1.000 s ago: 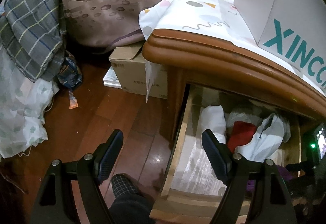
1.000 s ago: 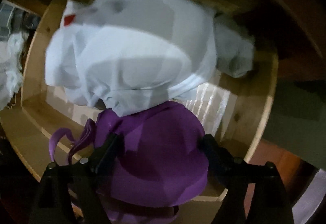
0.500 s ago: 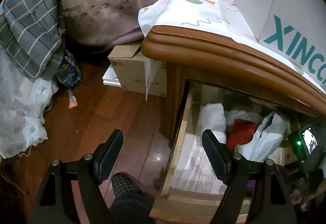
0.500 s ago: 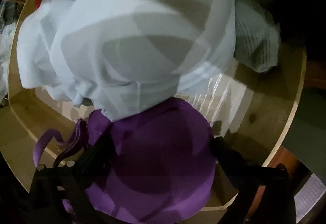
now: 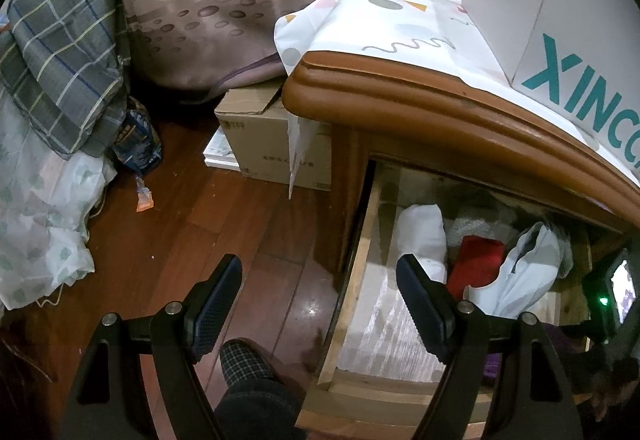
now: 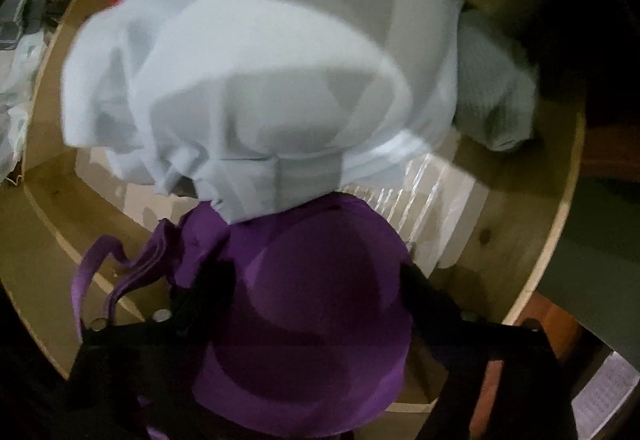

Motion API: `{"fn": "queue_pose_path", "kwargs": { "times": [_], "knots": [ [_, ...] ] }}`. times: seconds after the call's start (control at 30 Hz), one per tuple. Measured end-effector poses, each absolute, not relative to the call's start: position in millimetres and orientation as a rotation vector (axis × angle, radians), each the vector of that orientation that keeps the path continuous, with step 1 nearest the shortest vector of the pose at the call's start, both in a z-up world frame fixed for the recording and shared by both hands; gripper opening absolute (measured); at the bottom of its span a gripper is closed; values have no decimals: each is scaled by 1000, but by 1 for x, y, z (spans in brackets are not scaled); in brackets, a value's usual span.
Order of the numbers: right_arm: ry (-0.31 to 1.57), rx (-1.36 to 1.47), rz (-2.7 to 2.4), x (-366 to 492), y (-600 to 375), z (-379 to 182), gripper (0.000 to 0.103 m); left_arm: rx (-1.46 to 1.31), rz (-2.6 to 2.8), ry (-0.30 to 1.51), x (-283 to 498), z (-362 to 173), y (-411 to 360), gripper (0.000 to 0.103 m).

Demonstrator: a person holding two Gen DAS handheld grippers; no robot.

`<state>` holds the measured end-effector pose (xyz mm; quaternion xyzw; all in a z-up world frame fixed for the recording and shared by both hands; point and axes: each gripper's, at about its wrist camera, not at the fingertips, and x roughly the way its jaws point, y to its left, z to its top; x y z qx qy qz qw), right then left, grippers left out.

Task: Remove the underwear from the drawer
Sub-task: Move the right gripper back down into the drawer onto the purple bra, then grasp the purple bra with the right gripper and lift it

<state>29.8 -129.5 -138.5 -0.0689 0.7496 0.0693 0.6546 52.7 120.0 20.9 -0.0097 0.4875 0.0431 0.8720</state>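
Both tools spread — right tool [image 6: 316, 288] points down, closing around purple underwear [image 6: 304, 324].

My left gripper [image 5: 318, 294] has black angular arms with silver round bolts at the joints and dark ribbed pads on its fingers [image 5: 214, 304]. My right gripper [image 6: 316, 292] is the same black frame, blurred. Below, I see my dark trouser leg [image 5: 256, 412] and checked slipper [image 5: 244, 362].

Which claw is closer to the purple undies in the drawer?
The right claw. It hangs right over the purple underwear, its jaws closing with the cloth between them. The left claw is open and empty, over the drawer's left edge and the floor.
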Motion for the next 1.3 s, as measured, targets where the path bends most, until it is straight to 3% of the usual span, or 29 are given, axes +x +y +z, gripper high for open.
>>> {"fn": "queue_pose_path", "kwargs": {
  "times": [0.07, 0.27, 0.73, 0.9, 1.3],
  "knots": [
    [1651, -158, 166, 26, -130, -131, 73, -19, 89, 1018, 52, 20, 120, 77],
    [1514, -129, 130, 12, -138, -109, 65, -7, 87, 1016, 52, 20, 119, 77],
    [1149, 133, 10, -18, -189, -39, 63, -1, -8, 1038, 53, 13, 95, 77],
    [1029, 135, -45, -28, -197, -29, 62, 5, -150, 1066, 49, 5, 69, 84],
    [956, 224, -9, -39, -218, -13, 62, 297, -431, 1064, 43, -16, -21, 87]
  ]
}}
